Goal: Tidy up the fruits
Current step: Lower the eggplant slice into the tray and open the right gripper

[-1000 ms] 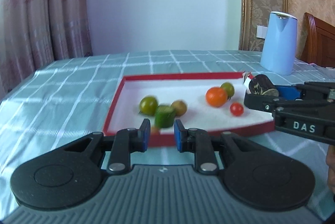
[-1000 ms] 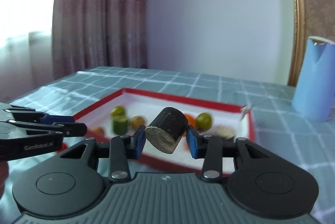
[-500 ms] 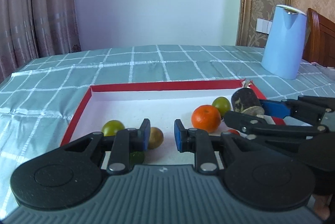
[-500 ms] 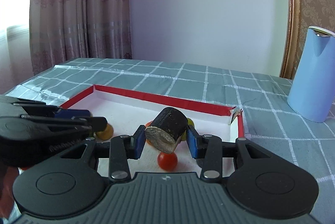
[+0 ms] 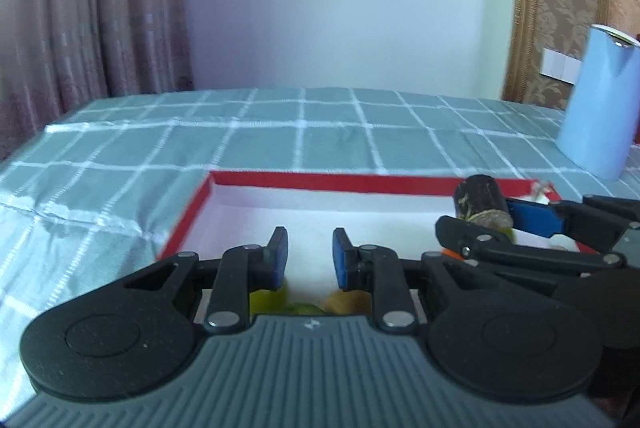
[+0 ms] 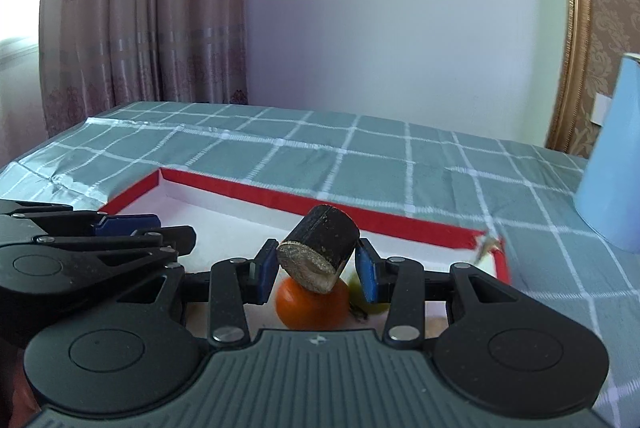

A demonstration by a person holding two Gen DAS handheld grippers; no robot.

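My right gripper (image 6: 316, 266) is shut on a dark brown cylindrical fruit piece (image 6: 320, 252) and holds it above the red-rimmed white tray (image 6: 240, 188). An orange (image 6: 312, 304) and a green fruit (image 6: 354, 286) lie in the tray under it. My left gripper (image 5: 306, 260) is open and empty over the tray (image 5: 320, 182), with a yellow-green fruit (image 5: 264, 302), a green piece (image 5: 304, 308) and a brownish fruit (image 5: 346, 302) just below its fingers. The right gripper with the dark piece (image 5: 480, 198) shows at the right in the left wrist view.
A light blue kettle (image 5: 600, 104) stands on the teal checked tablecloth (image 5: 320, 136) to the right of the tray. Curtains hang behind the table at the left. A torn tray corner (image 6: 490, 244) sticks up at the far right.
Both grippers have moved forward over the tray, so the fruits now sit close under the fingers. The right gripper still holds the dark piece.
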